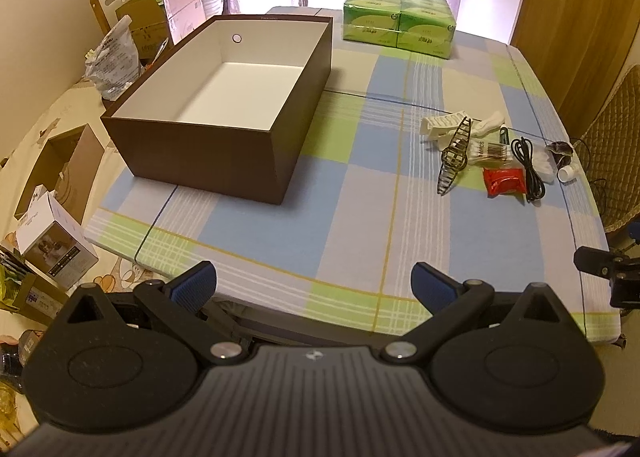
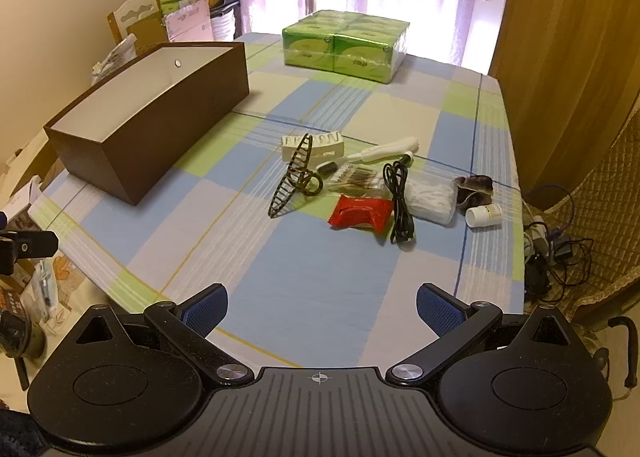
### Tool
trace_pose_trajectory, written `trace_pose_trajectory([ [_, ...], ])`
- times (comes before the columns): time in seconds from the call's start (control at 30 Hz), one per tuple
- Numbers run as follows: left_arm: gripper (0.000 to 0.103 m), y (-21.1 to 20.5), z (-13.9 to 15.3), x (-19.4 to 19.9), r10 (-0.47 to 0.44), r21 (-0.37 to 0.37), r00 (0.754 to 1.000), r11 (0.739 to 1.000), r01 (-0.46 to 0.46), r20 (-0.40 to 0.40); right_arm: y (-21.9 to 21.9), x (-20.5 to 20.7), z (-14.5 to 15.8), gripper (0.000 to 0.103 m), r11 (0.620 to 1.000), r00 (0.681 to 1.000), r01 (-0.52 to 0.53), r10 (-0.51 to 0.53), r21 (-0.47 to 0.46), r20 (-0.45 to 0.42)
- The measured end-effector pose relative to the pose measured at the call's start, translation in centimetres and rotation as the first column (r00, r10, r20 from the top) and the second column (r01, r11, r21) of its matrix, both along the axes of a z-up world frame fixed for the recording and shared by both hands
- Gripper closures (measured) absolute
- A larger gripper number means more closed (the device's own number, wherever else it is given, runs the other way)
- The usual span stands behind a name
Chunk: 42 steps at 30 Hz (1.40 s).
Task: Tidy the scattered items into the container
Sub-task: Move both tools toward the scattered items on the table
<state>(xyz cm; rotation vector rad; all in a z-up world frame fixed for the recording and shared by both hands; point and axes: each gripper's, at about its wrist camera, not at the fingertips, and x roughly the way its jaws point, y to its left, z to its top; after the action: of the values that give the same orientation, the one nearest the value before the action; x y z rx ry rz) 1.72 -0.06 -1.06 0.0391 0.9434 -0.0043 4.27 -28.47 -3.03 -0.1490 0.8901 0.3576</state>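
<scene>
A: How are the two grippers held?

B: Both are angled downward over the near edge of the checked tablecloth [image 2: 312, 281]. The left gripper [image 1: 314, 285] is seen with its blue pads spread wide and nothing between them. The right gripper [image 2: 322, 307] is likewise spread wide with nothing gripped.

A: Where is the container placed?

B: The brown box [image 1: 208, 153], white inside, is set on the left part of the cloth, ahead of the left gripper and slightly to its left, well apart from it. Nothing is seen on its visible floor.

A: And the scattered items?

B: They are clustered ahead of the right gripper, well apart from its fingertips. A dark hair claw [image 2: 294, 179] is found at the cluster's left, with a white toothed piece [image 2: 316, 147] behind it. A red packet [image 2: 360, 213] lies nearest the gripper, just beside a coiled black cable [image 2: 398, 201]. A small white bottle [image 2: 484, 215] is laid on its side at the far right. A wrapped pack of green tissue boxes [image 2: 346, 45] is set at the far end of the table.
</scene>
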Motion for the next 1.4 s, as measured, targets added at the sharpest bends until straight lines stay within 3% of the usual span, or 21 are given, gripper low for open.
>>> trace_pose_trajectory([
  [1.4, 0.001, -2.3, -1.4, 4.1, -0.021, -0.002, 0.998, 1.000, 0.021, -0.055, -1.7, 3.7, -1.2, 0.000, 1.000, 0.999, 0.019, -0.019, -0.016, -0.040],
])
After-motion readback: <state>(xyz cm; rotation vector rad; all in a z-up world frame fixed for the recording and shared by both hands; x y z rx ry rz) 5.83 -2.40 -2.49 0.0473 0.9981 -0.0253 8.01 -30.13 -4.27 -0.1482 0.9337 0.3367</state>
